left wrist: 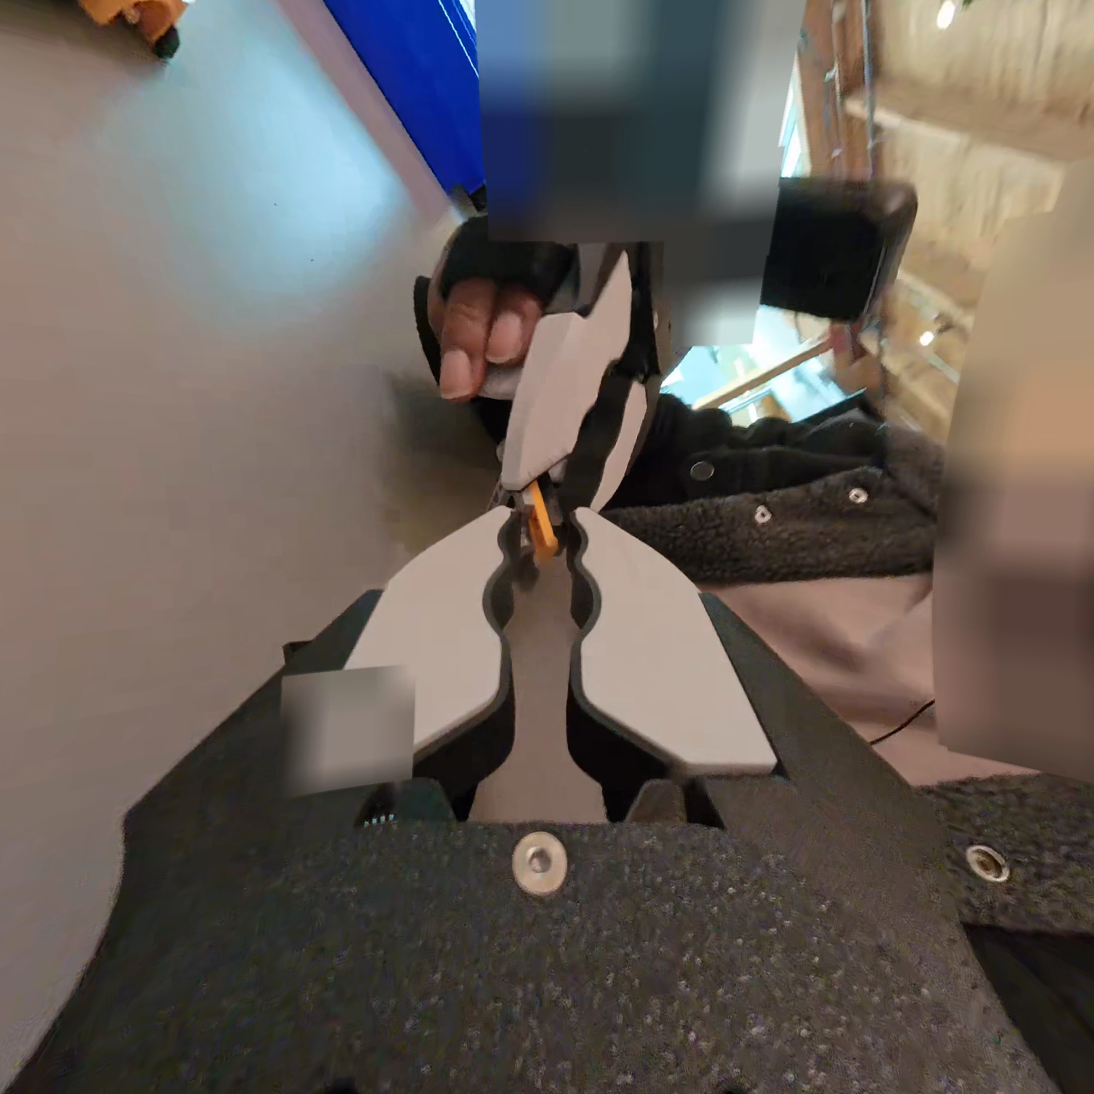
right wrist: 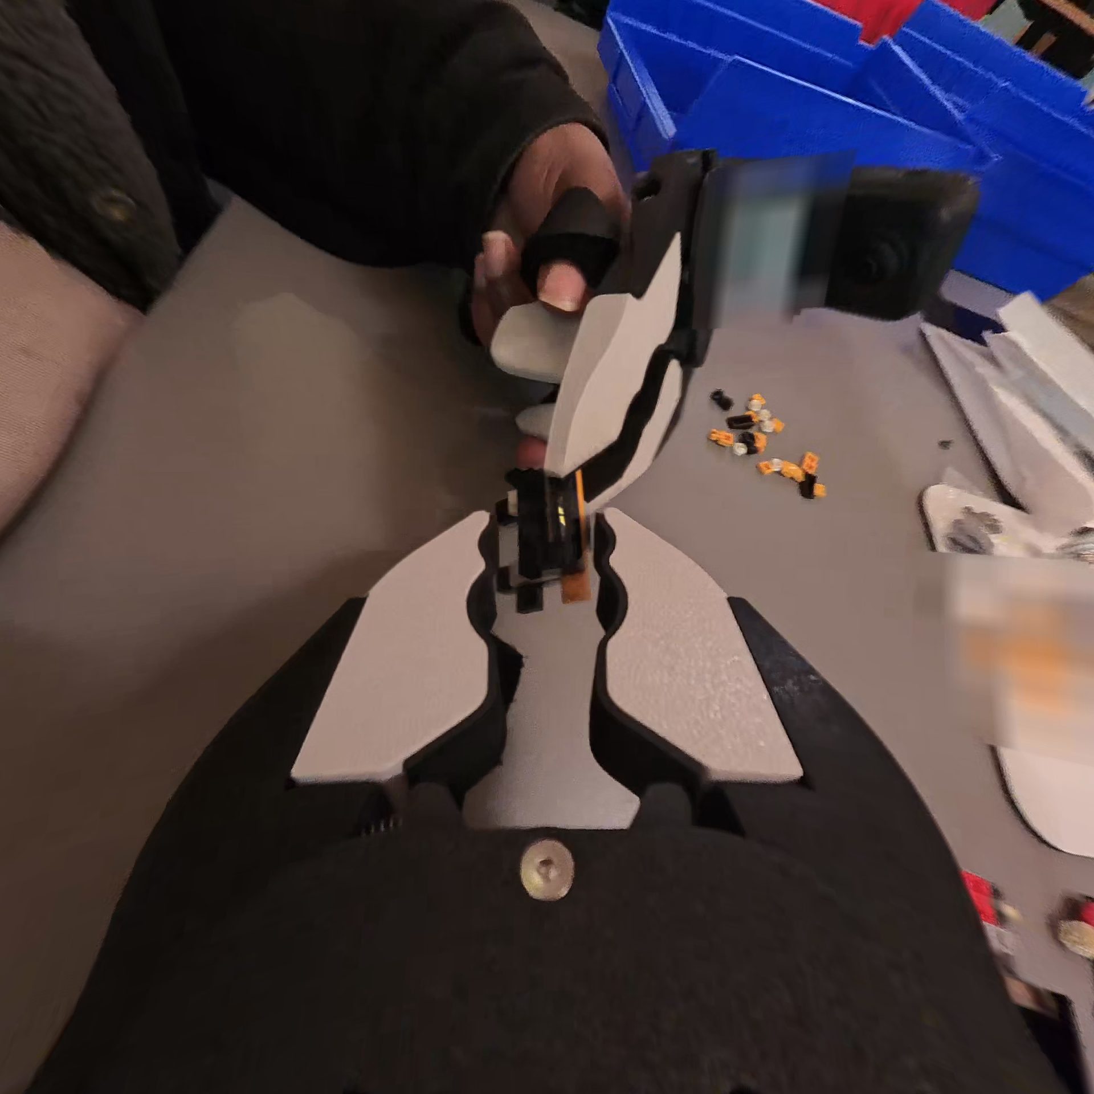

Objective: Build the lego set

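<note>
Over a grey table (right wrist: pixel 296 444), both grippers' fingers pinch one black-and-orange lego assembly (right wrist: pixel 547 544), tips meeting.

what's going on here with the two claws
A person holds a claw in each hand above a grey table, building a lego set. The right claw is shut on a small black and orange lego assembly, and the left claw grips its top. Loose lego pieces lie near blue bins.

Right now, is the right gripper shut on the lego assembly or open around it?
Shut on it. In the right wrist view the right gripper has its fingers pressed against both sides of the black and orange lego assembly.
</note>
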Available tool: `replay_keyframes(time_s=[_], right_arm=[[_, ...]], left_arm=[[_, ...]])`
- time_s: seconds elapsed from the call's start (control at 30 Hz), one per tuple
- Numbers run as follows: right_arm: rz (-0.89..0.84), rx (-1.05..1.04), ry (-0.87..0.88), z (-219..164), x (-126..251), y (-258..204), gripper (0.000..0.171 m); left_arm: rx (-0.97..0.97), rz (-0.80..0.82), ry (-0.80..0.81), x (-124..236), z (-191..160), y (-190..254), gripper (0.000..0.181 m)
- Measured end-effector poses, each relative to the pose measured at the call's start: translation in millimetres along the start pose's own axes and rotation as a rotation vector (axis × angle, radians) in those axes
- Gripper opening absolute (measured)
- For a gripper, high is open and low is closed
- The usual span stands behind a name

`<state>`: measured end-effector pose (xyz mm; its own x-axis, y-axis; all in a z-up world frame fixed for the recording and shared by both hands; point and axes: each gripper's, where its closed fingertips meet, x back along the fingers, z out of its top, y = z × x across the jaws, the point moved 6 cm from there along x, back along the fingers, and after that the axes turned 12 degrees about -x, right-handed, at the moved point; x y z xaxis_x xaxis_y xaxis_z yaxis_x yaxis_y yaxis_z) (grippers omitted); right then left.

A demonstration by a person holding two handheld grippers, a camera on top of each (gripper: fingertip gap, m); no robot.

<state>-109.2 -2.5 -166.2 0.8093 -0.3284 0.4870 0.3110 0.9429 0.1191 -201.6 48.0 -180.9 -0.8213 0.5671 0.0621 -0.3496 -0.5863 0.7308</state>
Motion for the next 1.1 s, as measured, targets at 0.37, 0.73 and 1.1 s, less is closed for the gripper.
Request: replay_keyframes(time_s=[0.37,0.73,1.1], right_arm=[[0.004,-0.419,-0.289,-31.6,-10.3,18.5,0.022],[-0.027,-0.352,-0.352,-44.6,-28.9,24.3,0.030],[-0.016,-0.354,-0.328,-48.0,-9.5,28.9,0.031]], left_arm=[[-0.403,0.424,-0.246,31.4,4.9,-8.7,0.021],[-0.661,0.607,-0.638,19.5,-22.4,-17.3,0.018],[-0.647,0.692,-0.687,7.8,-26.6,-22.8,0.015]])
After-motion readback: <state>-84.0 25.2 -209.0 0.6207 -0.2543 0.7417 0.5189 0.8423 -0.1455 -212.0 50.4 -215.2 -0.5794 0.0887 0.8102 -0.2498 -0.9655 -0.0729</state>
